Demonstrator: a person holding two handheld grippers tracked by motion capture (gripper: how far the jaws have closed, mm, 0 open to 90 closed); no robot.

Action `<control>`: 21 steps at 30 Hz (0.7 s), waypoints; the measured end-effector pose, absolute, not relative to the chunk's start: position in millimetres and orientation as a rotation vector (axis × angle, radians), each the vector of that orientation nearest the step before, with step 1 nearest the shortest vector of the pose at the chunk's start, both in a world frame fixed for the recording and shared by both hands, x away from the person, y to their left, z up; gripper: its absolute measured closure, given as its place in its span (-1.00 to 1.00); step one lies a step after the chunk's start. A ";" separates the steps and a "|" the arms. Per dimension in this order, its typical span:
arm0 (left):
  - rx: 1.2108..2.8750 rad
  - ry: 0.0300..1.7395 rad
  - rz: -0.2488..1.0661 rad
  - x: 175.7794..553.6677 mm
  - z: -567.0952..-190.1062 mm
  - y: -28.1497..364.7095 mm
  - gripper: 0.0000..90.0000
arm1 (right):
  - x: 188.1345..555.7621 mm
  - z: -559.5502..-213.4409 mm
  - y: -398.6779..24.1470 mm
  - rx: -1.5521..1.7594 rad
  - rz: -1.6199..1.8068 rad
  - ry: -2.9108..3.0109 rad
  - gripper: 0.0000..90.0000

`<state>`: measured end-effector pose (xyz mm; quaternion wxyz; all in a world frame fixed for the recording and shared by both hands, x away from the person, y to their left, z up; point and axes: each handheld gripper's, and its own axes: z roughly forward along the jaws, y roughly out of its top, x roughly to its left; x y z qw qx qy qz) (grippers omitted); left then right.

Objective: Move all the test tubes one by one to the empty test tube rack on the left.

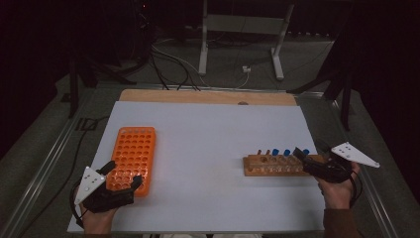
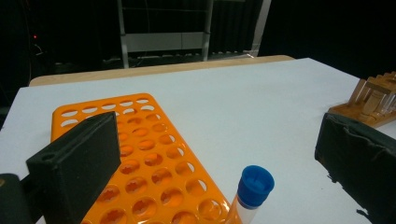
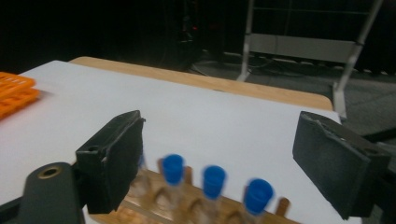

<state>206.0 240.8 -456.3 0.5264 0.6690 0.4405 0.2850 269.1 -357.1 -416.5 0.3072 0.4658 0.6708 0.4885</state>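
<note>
An orange tube rack [image 1: 133, 151] lies at the left of the white board. My left gripper [image 1: 124, 174] is at its near end, jaws open wide. Between them, untouched, a blue-capped clear tube [image 2: 254, 187] stands in a near hole of the orange rack [image 2: 140, 154]. At the right sits a wooden rack [image 1: 267, 166] with several blue-capped tubes [image 1: 275, 152]. My right gripper [image 1: 303, 158] is over its right end, open. In the right gripper view three blue caps [image 3: 214, 179] stand between and below the jaws, and the pads [image 3: 121, 158] press on none of them.
The white board [image 1: 208, 134] covers a wooden table whose far edge [image 1: 208, 96] shows behind it. A metal stand [image 1: 240, 25] and cables [image 1: 173, 64] are on the floor beyond. The wide middle of the board separates the two racks.
</note>
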 end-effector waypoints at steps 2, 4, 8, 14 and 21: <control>1.604 1.054 0.685 205.6 -456.6 240.4 -0.97 | 269.8 -419.8 -360.9 1.253 1.271 1.772 -0.36; 1.605 1.054 0.685 205.3 -457.2 239.7 -0.97 | 270.5 -423.8 -364.6 1.265 1.251 1.775 -0.17; 1.606 1.052 0.693 204.6 -457.3 239.1 -0.97 | 271.3 -431.1 -370.9 1.287 1.241 1.787 0.10; 1.601 1.055 0.692 203.7 -458.0 240.7 -0.97 | 273.8 -441.1 -377.3 1.308 1.227 1.812 0.37; 1.609 1.057 0.697 203.5 -458.4 241.0 -0.97 | 277.9 -453.8 -377.7 1.337 1.219 1.854 0.54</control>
